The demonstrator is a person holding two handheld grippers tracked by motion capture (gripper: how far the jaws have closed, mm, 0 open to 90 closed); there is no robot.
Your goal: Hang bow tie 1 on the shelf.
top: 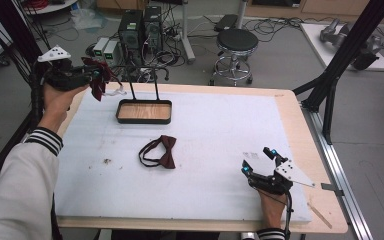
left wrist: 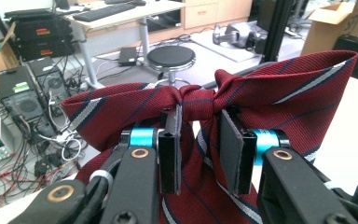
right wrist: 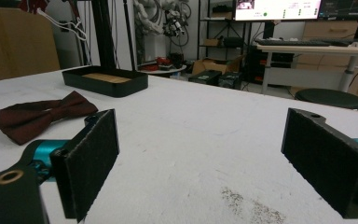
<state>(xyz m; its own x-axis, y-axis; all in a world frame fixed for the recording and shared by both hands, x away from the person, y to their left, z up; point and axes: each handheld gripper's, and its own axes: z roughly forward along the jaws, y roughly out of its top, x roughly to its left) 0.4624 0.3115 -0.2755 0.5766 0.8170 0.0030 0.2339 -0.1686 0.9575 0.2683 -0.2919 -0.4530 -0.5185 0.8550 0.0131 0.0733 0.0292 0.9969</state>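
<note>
A striped burgundy bow tie (left wrist: pixel 200 100) is gripped at its knot between the narrowly set jaws of the left gripper (left wrist: pixel 199 149), its wings spreading to either side of the pads and a striped tail hanging down between them. In the high view the left gripper (top: pixel 87 76) is held above the far left corner of the white table mat (top: pixel 220 125), beyond and to the left of the black tray (top: pixel 144 111), with the tie (top: pixel 99 79) dangling from it clear of the mat. The tray, wood-floored, is set on the mat near its far edge, and two thin black uprights (top: pixel 156 85) rise from its back rim, standing between the held tie and the space behind the tray. A second, plain dark red bow tie (top: pixel 161 151) with its black neck strap is laid flat on the mat in front of the tray, untouched. The right gripper (top: pixel 260 161) is rested on the mat well to the right of the tray, near the front edge, its jaws spread wide with nothing between them; in the right gripper view only bare mat is seen between the pads (right wrist: pixel 91 163), the plain bow tie (right wrist: pixel 37 116) lying off to their left with the tray (right wrist: pixel 105 80) behind it. A black stool (top: pixel 236 42) and computer towers (top: pixel 140 27) are seen on the floor beyond the table.
</note>
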